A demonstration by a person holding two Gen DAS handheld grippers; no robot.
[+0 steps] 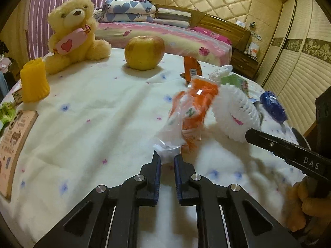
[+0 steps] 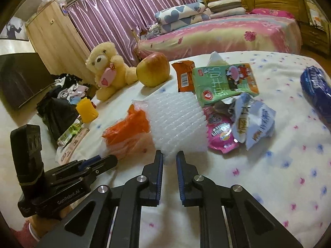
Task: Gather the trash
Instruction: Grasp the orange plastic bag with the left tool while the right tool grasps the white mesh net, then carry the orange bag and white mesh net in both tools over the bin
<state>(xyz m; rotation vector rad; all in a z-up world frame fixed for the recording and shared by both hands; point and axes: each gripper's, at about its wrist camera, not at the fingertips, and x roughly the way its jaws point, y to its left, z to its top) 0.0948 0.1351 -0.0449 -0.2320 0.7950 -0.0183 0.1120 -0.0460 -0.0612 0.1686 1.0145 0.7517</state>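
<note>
An orange and clear plastic wrapper [image 1: 192,107] lies on the white flowered tablecloth [image 1: 93,124]. My left gripper [image 1: 167,158] is shut on its clear near corner. Right beside it sits a white foam fruit net [image 2: 178,119], and my right gripper [image 2: 169,155] is shut on its near edge. The same net [image 1: 233,111] shows in the left wrist view, with the right gripper's black fingers [image 1: 269,142] reaching it from the right. The wrapper [image 2: 128,128] appears left of the net in the right wrist view, with the left gripper's fingers [image 2: 103,162] at it.
Behind the net lie a green carton [image 2: 223,82], an orange packet [image 2: 184,74], a pink wrapper [image 2: 221,132], a crumpled blue-white wrapper [image 2: 254,119] and a blue packet [image 2: 316,95]. An apple [image 1: 144,52], a teddy bear [image 1: 72,33] and a yellow foam net [image 1: 34,80] stand further back.
</note>
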